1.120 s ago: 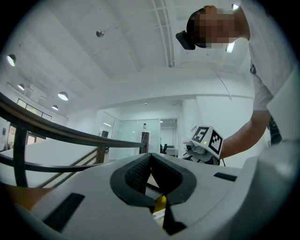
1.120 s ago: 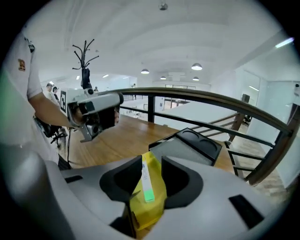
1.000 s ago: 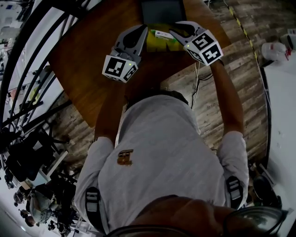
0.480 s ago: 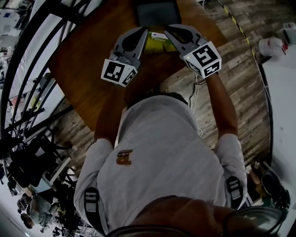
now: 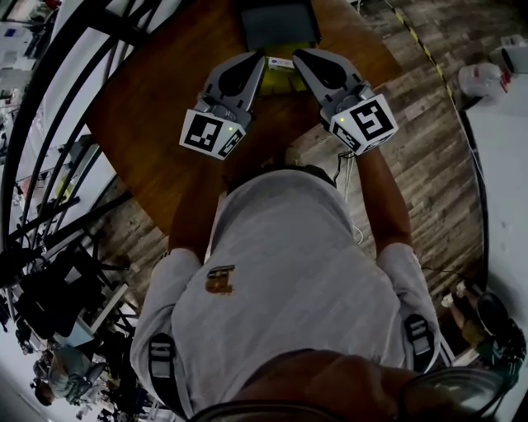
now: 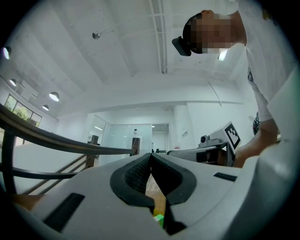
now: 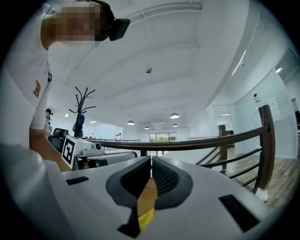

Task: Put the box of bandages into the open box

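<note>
**Head view.** Shows a round brown desk over a plank floor, with the person's grey shirt filling the near half.
- At the far edge of the desk, the open box: dark inside, contents not discernible.
- Just near of it, the yellow-green box of bandages, lying on the desk and outside the open box, with a white label at its far end.
- Flanked on the left by the left gripper and on the right by the right gripper, both pointing far and converging toward the label. Contact with the box of bandages not discernible.
- Toward the near side, the left marker cube and the right marker cube, each lit by a small green light.
- Along the left, a dark curved railing.

**Left gripper view.** Shows the left gripper with jaws pressed together at the tips and nothing pinched. Behind the tips, a narrow slit, with a strip of wooden desk and a green-and-yellow scrap of the box of bandages at its bottom. To the right, the other gripper and a bare forearm.

**Right gripper view.** Shows the right gripper likewise pressed together at the tips, holding nothing. In the slit behind them, brown desk above and a yellow sliver of the box of bandages below. To the left, the other gripper; behind, the railing and a ceiling with round lamps.
</note>
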Tool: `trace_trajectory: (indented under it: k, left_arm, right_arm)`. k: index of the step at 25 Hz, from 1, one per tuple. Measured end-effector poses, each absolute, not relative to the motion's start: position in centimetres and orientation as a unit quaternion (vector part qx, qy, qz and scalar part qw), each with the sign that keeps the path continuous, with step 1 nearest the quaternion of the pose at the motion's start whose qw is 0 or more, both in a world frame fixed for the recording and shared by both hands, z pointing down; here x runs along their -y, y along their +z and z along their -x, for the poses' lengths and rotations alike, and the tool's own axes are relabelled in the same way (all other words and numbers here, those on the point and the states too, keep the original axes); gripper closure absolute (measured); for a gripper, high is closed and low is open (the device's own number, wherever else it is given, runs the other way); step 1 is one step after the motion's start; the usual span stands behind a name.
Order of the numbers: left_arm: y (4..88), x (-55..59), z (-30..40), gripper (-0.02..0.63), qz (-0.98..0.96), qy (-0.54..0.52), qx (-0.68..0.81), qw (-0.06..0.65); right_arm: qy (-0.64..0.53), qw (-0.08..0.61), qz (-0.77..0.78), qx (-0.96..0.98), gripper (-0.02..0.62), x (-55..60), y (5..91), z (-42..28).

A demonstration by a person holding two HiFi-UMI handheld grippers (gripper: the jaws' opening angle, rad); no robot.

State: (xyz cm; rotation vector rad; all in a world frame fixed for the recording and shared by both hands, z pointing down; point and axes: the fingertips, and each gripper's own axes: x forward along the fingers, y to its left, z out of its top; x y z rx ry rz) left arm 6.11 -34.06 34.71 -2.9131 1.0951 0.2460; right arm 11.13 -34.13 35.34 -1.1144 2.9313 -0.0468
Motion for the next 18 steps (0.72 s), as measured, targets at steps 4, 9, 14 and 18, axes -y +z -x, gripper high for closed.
trace_trajectory:
  k: [4, 9, 14, 18]
  left_arm:
    - [34.4, 33.7, -6.3, 0.588, 0.934, 0.081, -0.348, 0.012]
    - [34.0, 33.3, -6.9, 0.587, 0.935, 0.084, -0.345, 0.012]
    - [34.0, 32.7, -7.0, 0.588, 0.935, 0.086, -0.344, 0.011]
    - [34.1, 32.6, -6.8, 0.588, 0.935, 0.085, -0.344, 0.010]
  right_arm:
    - [-0.018, 0.021, 0.365, -0.931, 0.560, 33.6, 35.3, -11.6]
    - [-0.024, 0.038, 0.377, -0.925, 0.563, 33.0, 35.3, -12.5]
    - [-0.018, 0.040, 0.381, -0.924, 0.563, 32.2, 35.4, -12.5]
    - [-0.014, 0.034, 0.379, -0.925, 0.563, 31.9, 35.6, -11.9]
